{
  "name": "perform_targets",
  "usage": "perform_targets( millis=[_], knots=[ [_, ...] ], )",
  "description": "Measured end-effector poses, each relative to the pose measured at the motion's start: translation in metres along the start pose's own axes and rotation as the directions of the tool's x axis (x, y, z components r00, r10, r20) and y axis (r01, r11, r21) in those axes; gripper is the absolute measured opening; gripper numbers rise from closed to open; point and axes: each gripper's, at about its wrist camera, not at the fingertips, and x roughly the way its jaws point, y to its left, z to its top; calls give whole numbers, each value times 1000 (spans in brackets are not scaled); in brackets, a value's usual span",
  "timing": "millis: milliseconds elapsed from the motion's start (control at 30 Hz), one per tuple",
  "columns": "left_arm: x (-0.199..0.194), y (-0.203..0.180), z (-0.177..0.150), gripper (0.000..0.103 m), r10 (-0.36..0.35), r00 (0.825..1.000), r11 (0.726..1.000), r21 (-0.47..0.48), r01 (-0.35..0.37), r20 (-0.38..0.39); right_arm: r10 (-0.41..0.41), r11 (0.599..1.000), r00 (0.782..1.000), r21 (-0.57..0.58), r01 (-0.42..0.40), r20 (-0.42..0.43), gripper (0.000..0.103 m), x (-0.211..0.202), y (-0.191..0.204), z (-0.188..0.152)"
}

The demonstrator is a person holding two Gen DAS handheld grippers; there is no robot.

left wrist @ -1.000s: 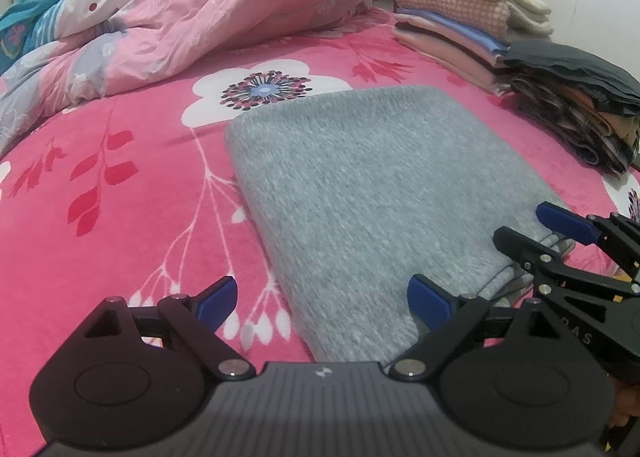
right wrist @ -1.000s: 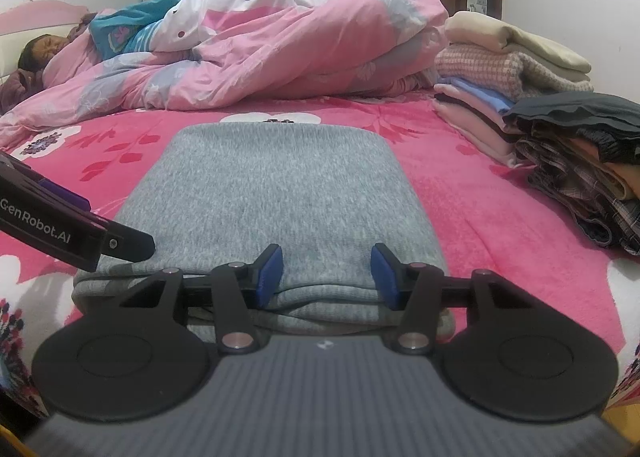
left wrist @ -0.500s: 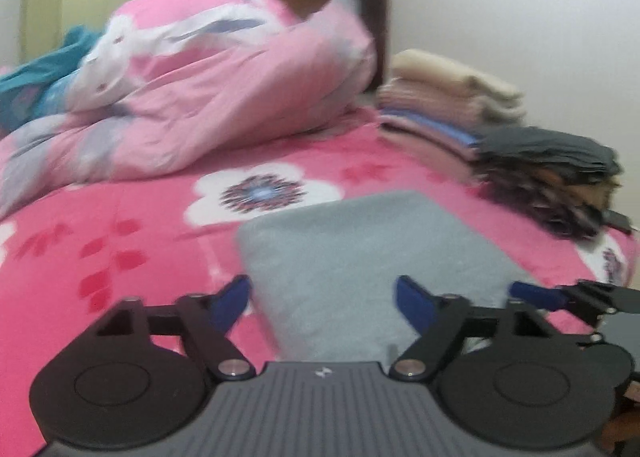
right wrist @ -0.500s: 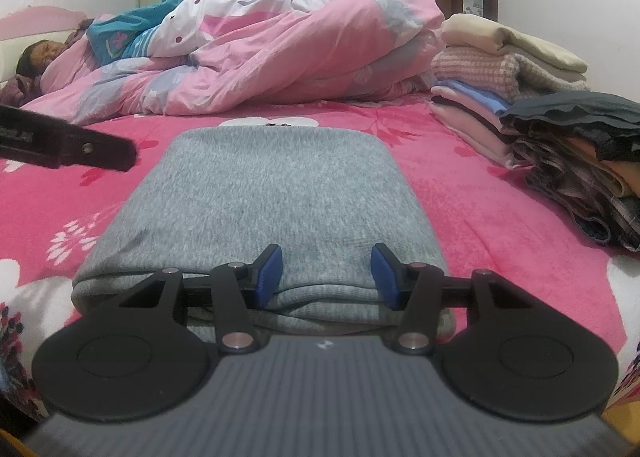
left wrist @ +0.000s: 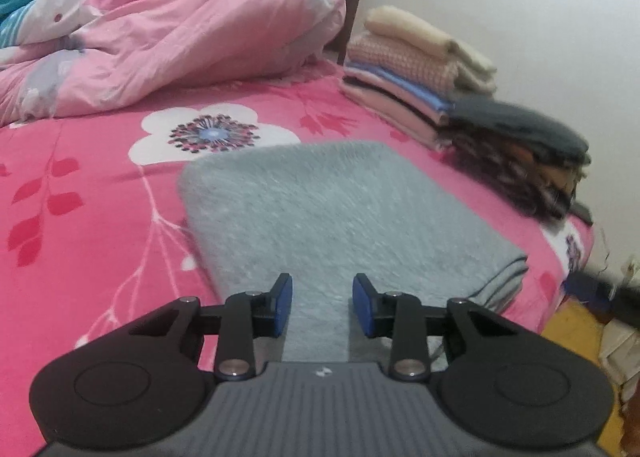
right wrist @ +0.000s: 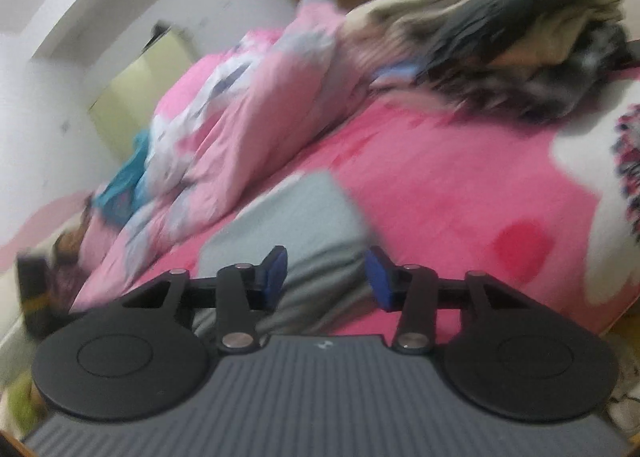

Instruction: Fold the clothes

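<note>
A grey folded garment (left wrist: 340, 209) lies flat on the pink flowered bedcover (left wrist: 80, 197). My left gripper (left wrist: 322, 307) hovers over its near edge. Its jaws are closing, grey cloth shows in the gap, and the pads do not press on it. In the right wrist view the picture is tilted and blurred. My right gripper (right wrist: 326, 277) is closing too, with the garment's layered corner (right wrist: 288, 217) lying behind the gap and pink cover beside the right pad. In the left wrist view the right gripper (left wrist: 608, 293) is a dark blur off the bed's right edge.
A stack of folded clothes (left wrist: 420, 73) and a dark pile (left wrist: 520, 145) line the bed's right side by the wall. A rumpled pink duvet (left wrist: 180, 37) fills the far end, with a person (right wrist: 72, 241) lying there. Yellow floor (left wrist: 572, 321) shows past the bed's right edge.
The left jaws have narrowed a lot and now sit over the garment's near edge. The right gripper has left the garment's folded edge, swung off to the right and rolled.
</note>
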Motion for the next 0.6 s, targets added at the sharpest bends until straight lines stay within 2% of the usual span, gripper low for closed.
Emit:
perform_targets(
  millis=[100,167,200,400,600],
  knots=[
    [-9,12,-5,34,-39,999,999,-33,39,-3,47,998,994,-41,-51,-95,29,16,19,-20],
    [-8,16,-9,34,-40,999,998,-42,40,-14,68,994,987,-69,-79,-147,15,29,32,-31],
    [-7,17,-10,34,-40,999,998,-41,39,-15,78,992,983,-85,-93,-165,13,34,39,-34],
    [-1,22,-9,34,-67,997,997,-39,66,-25,111,968,969,-197,-156,-219,10,56,75,-39],
    [3,28,-12,34,-93,995,995,-50,91,-47,148,955,927,-192,-224,-344,7,98,94,-62]
  ],
)
